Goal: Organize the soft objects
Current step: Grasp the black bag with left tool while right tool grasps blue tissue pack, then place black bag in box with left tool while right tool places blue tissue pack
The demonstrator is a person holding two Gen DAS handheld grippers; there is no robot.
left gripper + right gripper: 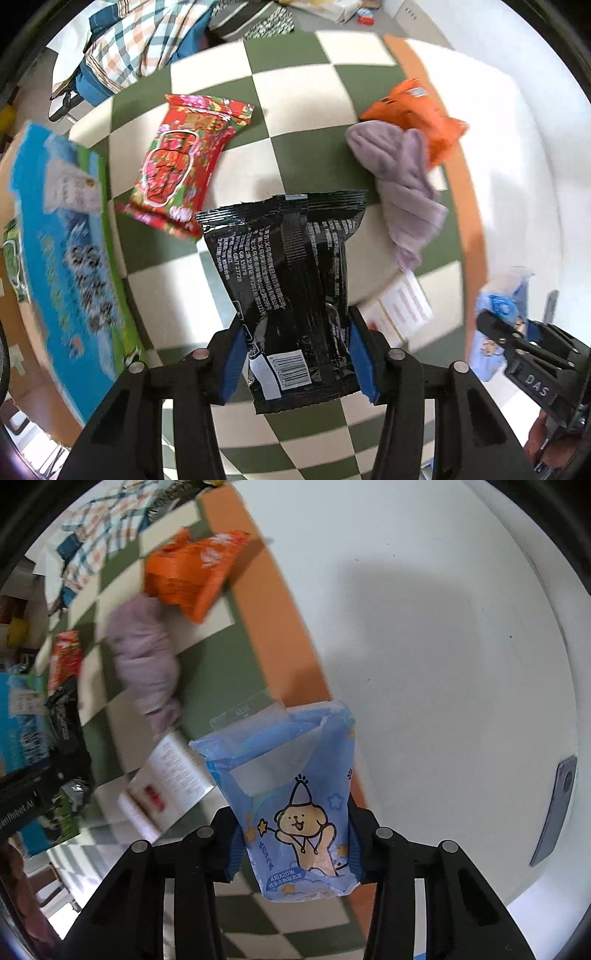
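Checkered mat (295, 158): it is lying under everything, green and cream squares, with an orange border along its right side; beyond the border a white floor (443, 627) is showing.
Blue box (62, 236): it is lying at the left edge of the mat, blurred, with a green side.
Black packet (291, 295): the left gripper (295, 363) is holding it by its lower part, the blue pads (233, 363) pressing on both sides; it is standing upright above the mat, its back with white print and a barcode facing the camera.
Blue tissue pack (295, 805): the right gripper (293, 843) is clamping it between both fingers; it is hanging over the orange border, half above the white floor. A cartoon bear with a pointed hat is printed on it, and a clear flap is standing up at its top.
Red flowered packet (184, 162): it is lying flat on the mat, left of the black packet and just beyond it.
Lilac cloth (402, 181): it is lying crumpled on the mat, right of the black packet, near the border.
Orange packet (417, 114): it is lying beyond the cloth and touching it, partly over the border.
White card box (173, 786): it is lying on the mat between the two grippers, with red marks on it, blurred.
Plaid fabric (147, 40): it is lying beyond the far edge of the mat.
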